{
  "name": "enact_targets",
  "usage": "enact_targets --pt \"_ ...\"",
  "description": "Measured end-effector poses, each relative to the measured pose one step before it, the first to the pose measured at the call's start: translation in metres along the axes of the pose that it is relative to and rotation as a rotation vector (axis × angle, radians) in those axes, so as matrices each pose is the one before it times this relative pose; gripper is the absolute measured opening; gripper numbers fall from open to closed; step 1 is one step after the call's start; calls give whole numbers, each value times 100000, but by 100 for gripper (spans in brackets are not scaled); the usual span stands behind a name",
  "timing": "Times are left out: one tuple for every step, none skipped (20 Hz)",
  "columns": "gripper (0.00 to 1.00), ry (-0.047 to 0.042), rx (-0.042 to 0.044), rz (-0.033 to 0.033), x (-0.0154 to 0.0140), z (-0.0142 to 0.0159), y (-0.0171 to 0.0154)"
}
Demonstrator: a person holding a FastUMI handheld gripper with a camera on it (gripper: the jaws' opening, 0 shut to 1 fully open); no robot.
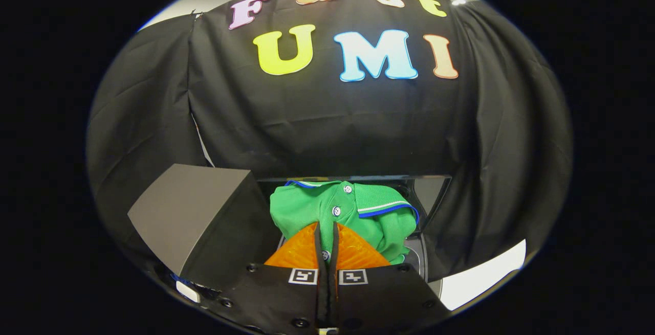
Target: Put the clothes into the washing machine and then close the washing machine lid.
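Note:
A green polo shirt (358,212) with white buttons and a blue-and-white trimmed collar hangs bunched just ahead of my orange fingers (302,253), over the dark opening of the washing machine (430,192). My gripper (326,228) is shut, with only a thin slit between the two pads. A fold of the shirt and one button show in that slit, so the cloth is pinched. The machine's grey lid (194,207) stands raised to the left of the shirt. The drum inside is hidden by the shirt.
Black booth cloth (327,120) hangs close behind and around the machine. A strip of pale floor (486,273) shows beyond the machine's right side. The raised lid stands close beside the left finger.

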State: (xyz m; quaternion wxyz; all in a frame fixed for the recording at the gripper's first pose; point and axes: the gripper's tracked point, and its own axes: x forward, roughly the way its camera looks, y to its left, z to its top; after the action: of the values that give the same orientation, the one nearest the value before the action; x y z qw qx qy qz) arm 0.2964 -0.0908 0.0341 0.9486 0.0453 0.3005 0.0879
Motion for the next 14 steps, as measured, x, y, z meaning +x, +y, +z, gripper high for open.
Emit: enact_targets --pt "1 898 -527 -142 282 -562 -19" --pt "1 1074 -620 9 262 -507 -63" --pt "1 1371 -124 12 305 -612 -137" --pt "1 1214 427 200 417 -763 -85" --pt "1 1167 481 92 449 -500 -95" --pt "1 1219 325 -231 420 -658 -205" --pt "1 1319 183 -368 393 -597 -218" --pt "1 1134 187 -339 391 -586 -156" --pt "1 1202 220 -267 482 -400 -157" --pt "1 1177 286 -329 445 -488 -118" --pt "1 922 234 -313 434 -307 -96" --pt "1 1035 191 -251 341 -478 -84" --pt "1 935 397 -245 403 -372 -123" --pt "1 876 562 -31 392 -390 -29"
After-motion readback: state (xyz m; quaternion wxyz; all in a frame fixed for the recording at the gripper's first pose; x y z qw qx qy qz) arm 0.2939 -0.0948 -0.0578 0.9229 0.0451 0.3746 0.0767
